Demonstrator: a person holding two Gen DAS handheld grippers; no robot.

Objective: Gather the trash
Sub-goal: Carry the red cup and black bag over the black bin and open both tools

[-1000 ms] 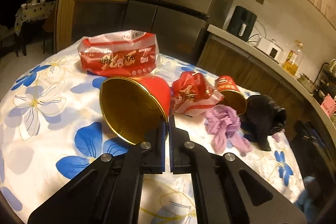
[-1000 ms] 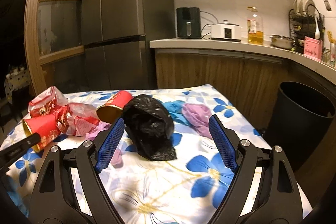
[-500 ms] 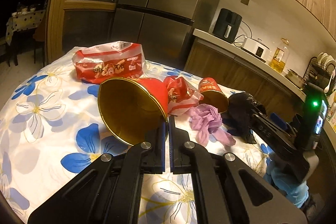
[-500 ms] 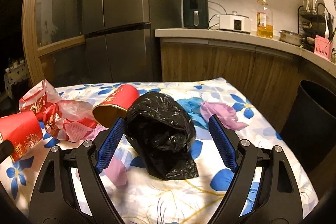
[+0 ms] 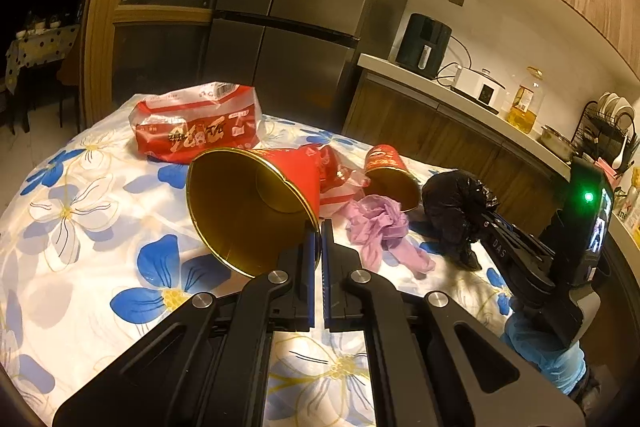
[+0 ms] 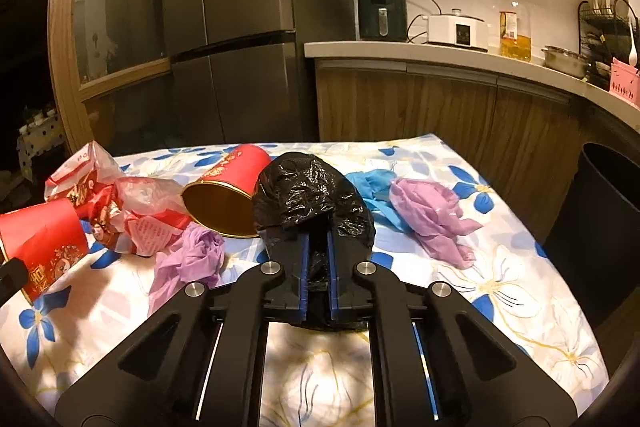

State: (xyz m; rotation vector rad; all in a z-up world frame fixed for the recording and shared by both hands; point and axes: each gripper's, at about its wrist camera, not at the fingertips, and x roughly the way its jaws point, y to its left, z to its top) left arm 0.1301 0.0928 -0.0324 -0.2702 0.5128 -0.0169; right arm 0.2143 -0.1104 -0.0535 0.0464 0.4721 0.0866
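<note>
Your right tool [image 6: 318, 259] clamped on black bag [image 6: 312, 193], low on table [image 6: 500, 291], ready to carry toward bin [image 6: 604, 223]. Your left tool [image 5: 318, 259] pinches rim of red cup [image 5: 256, 203], tilted sideways above table for same trip.

In the right wrist view a crumpled trash bag [image 6: 312, 195] lies at frame centre on the surface [image 6: 500, 291], a tipped paper cup [image 6: 228, 197] just left of it and snack wrappers [image 6: 120, 203] further left. Balled gloves [image 6: 430, 217] lie right of the bag, and a bin [image 6: 600, 227] stands beyond the surface's right edge.
</note>
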